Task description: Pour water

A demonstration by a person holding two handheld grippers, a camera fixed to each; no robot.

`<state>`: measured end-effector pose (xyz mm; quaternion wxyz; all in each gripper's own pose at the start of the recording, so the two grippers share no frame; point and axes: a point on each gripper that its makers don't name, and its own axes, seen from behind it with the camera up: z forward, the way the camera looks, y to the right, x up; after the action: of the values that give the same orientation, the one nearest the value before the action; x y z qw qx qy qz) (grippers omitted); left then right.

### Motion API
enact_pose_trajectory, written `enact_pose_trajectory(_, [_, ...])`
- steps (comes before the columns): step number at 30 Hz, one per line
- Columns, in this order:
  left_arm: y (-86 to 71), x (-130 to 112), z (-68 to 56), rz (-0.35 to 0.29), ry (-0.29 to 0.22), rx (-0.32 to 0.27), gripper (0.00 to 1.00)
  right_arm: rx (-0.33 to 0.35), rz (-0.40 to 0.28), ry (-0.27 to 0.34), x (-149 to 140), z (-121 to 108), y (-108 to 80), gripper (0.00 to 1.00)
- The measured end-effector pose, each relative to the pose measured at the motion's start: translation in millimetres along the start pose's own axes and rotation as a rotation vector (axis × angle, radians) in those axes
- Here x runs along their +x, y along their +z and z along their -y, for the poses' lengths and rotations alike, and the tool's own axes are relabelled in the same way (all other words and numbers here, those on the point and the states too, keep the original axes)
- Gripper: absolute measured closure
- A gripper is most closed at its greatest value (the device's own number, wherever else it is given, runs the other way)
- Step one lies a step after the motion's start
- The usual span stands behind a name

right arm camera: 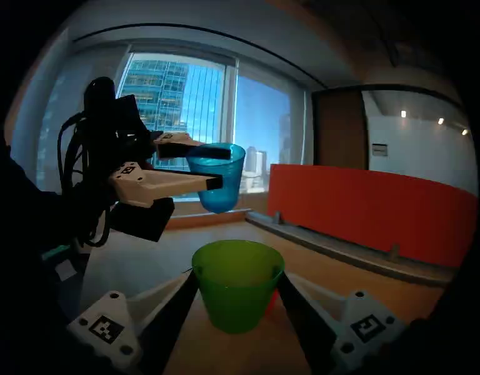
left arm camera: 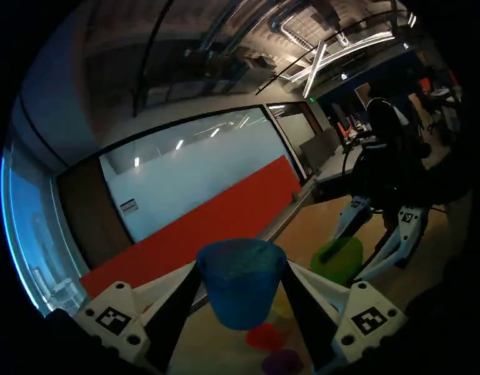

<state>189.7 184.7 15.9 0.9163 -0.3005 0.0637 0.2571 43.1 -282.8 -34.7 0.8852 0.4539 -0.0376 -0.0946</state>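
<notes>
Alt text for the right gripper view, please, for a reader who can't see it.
The right gripper grips a green cup upright between its jaws in the foreground, with a wooden table beyond. Higher and to the left, the left gripper holds a blue cup. Behind are tall windows and a red panel.

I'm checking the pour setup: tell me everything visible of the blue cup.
The blue cup is translucent plastic, tapered, widest at its open rim. The left gripper is shut on it, a finger on each side. It hangs in the air, about upright, higher than the green cup. Whether it holds water cannot be told.
</notes>
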Motion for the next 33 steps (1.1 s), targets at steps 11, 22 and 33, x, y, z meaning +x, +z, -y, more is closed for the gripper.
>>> enact_pose_trajectory(11, [4.3, 19, 1.8, -0.018, 0.118, 0.003, 0.14, 0.026, -0.003, -0.001, 2, 10, 6.5, 0.11])
enact_pose_trajectory(22, [4.5, 33, -0.2, -0.025, 0.194, 0.008, 0.14, 0.044, -0.001, -0.002, 1, 18, 8.3, 0.1])
enact_pose_trajectory(33, [3.5, 47, -3.5, -0.032, 0.274, 0.02, 0.14, 0.052, -0.004, 0.001, 0, 22, 8.0, 0.11])
